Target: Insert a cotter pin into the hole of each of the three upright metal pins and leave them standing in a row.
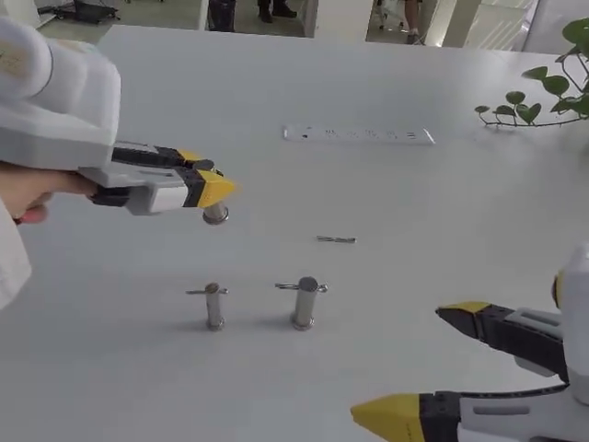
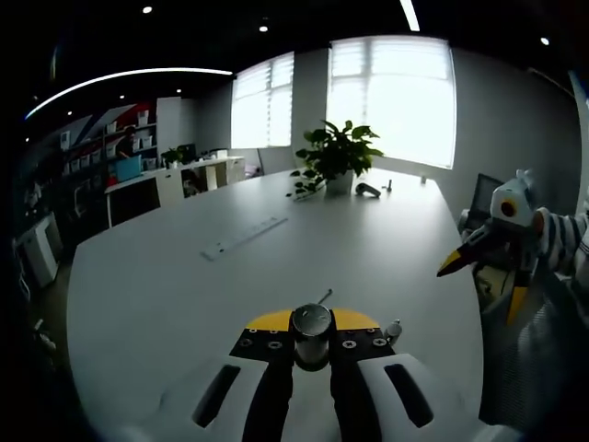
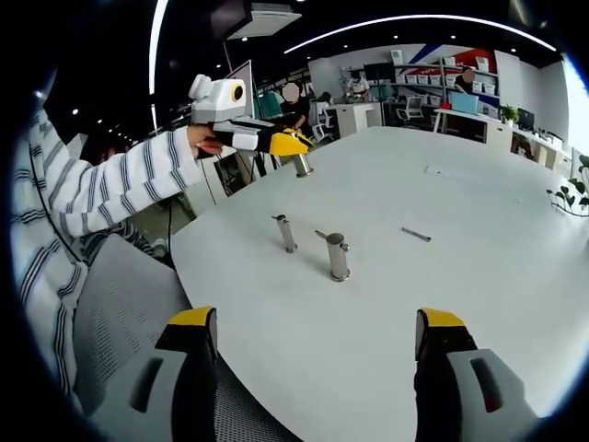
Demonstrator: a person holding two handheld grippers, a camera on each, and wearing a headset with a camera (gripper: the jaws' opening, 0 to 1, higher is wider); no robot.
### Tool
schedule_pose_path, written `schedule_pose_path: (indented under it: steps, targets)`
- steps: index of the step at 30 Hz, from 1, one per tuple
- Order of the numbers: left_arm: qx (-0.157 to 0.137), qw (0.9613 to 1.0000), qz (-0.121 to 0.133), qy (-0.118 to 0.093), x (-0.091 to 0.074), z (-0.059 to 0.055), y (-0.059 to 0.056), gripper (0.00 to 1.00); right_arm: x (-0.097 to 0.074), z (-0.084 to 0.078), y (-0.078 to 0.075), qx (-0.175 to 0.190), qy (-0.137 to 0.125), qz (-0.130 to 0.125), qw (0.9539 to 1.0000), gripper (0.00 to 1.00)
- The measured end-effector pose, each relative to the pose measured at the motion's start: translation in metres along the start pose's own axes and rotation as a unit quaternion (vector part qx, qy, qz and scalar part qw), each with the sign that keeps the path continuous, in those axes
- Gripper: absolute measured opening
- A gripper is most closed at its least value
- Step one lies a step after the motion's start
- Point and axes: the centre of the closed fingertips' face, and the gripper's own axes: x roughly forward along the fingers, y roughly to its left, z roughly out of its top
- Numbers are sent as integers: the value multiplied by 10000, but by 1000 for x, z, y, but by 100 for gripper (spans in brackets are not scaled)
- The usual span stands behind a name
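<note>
Nearby, right tool (image 1: 398, 361) hovers over the table (image 1: 442, 212), jaws spread, nothing in them. It sits near-right of the loose cotter (image 1: 336, 239). Cotter lies flat, long axis left–right, about parallel to the row.

Nearer than the cotter and to its left: right fitted pin (image 1: 304, 306), then left fitted pin (image 1: 214, 308). Both upright, each with a cotter through the head.

Left of the cotter, slightly beyond it: left tool (image 1: 221, 191), jaws pressed on the third pin (image 1: 214, 215), held upright. Cannot tell if its foot touches the table.

Judgement: right tool is the free one. Cotter must go crosswise into the third pin's hole. Fitted pins sit off that path, nothing between.

Beyond the cotter: power strip (image 1: 359, 135). Far right, plant (image 1: 552, 83).
</note>
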Motion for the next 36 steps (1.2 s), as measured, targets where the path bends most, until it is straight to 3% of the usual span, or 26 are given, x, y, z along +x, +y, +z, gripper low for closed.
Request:
schedule_pose_path:
  steps: [3,4,9,11,16,21,23,28,36]
  targets:
    - [134,9999,-104,-1,-5,5,-9,10,1,2,-1,-28,-3,-16,10000,87]
    - [172,9998,-138,1,-5,7,-21,10,1,2,-1,-29,-10,-8,10000,87]
    - [337,9988,-360,33,-10,9,-48,10,2,5,1,-34,-43,15,10000,87]
    - [382,9984,-416,58,-11,8,-50,10,3,5,3,-44,-45,30,10000,87]
    - [476,9972,-565,139,-8,9,-77,10,2,2,5,-25,-49,18,10000,87]
    - [508,9959,-746,110,-5,9,-89,10,1,0,4,-9,-47,5,10000,87]
    - [545,9950,-829,112,-3,8,-99,10,1,0,4,8,-63,4,10000,87]
    - [541,9941,-930,135,2,1,-110,10,1,-1,4,27,-64,-9,10000,87]
    - [576,9918,-1085,340,10,-24,-127,10,-1,-5,4,24,-29,-1,10000,88]
